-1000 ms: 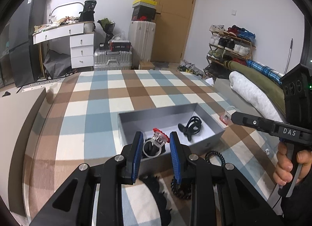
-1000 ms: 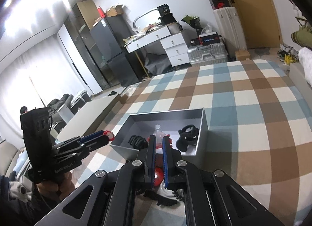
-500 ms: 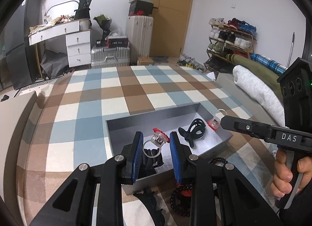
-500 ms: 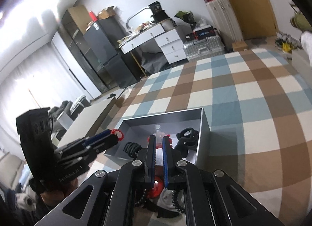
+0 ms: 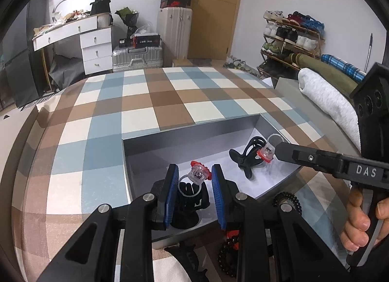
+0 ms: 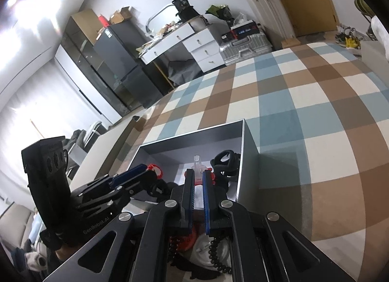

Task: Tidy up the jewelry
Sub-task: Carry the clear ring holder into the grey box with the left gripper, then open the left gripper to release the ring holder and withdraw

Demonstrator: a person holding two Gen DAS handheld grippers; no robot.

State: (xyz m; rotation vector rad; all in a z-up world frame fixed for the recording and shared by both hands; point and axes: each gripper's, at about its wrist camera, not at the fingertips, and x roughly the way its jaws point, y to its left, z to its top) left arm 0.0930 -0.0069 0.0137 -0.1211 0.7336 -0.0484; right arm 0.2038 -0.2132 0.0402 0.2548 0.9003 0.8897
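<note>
Grey box, open-topped, on a cloth checked in blue, brown and cream; fills the 6 o'clock half of the left wrist view.

Left gripper over the box's 6 o'clock edge, tilted downward. Jaws narrow, pinching a clear ring with a red-rimmed stone: band against the pad at 9 o'clock, stone against the pad at 3 o'clock. Under it, inside the box, something black and lumpy, too hidden to name.

Right gripper reaching in from 3 o'clock, gripped by a hand at the frame's edge. Jaws all but closed, nipping a second clear ring at the very tips, red-rimmed stone toward 9 o'clock, band toward 12. Held above the box's 3 o'clock end, just inside its wall, clear of the floor as far as can be seen.

Black claw clip lying on the pale box floor, just beside the second ring at its 8 o'clock side; touching or not, cannot tell.

Outside the box, at its 5 o'clock corner, a black coiled band on the cloth. Further toward 6 o'clock, between the left gripper's arms, black beads with a bit of red, mostly covered.
</note>
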